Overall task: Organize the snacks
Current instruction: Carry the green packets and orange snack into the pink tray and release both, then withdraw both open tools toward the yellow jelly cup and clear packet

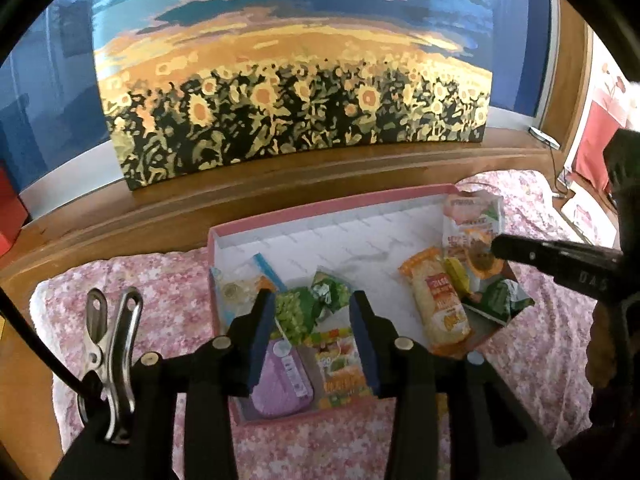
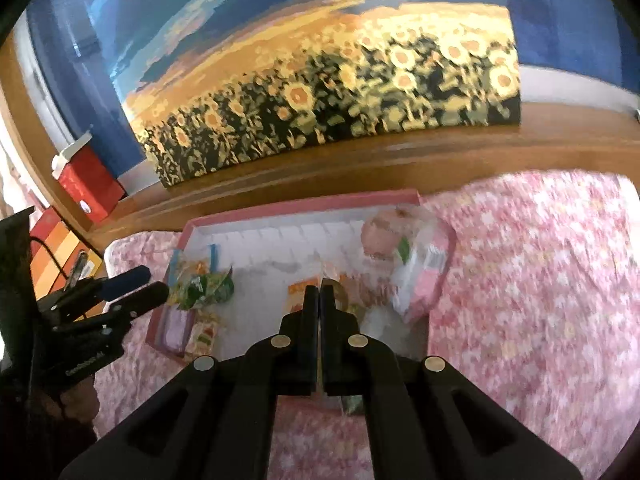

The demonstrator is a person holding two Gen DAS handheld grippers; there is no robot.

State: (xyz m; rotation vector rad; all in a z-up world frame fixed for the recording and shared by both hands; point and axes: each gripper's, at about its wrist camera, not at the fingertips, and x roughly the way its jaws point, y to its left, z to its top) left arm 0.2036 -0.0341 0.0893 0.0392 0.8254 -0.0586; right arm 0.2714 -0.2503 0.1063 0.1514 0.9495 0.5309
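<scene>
A pink-rimmed white box (image 1: 340, 206) on the pink floral bedspread holds several snack packs. My left gripper (image 1: 312, 316) is open above its near left part, over a green pea pack (image 1: 298, 308), a purple pack (image 1: 280, 384) and a colourful pack (image 1: 340, 372). An orange pack (image 1: 440, 300) and a pack with an orange label (image 1: 474, 232) lie at the right. My right gripper (image 2: 320, 296) is shut with nothing visibly between its fingers, over the box (image 2: 304, 204) near an orange pack (image 2: 298, 294). Its fingers (image 1: 520, 250) enter the left wrist view from the right, over the right-hand packs.
A sunflower painting (image 1: 296, 92) leans on the wooden headboard ledge (image 1: 280, 184) behind the box. A metal clip (image 1: 112, 344) hangs on my left gripper. A red box (image 2: 90, 184) stands on the ledge at left. Floral bedspread (image 2: 540, 280) lies right of the box.
</scene>
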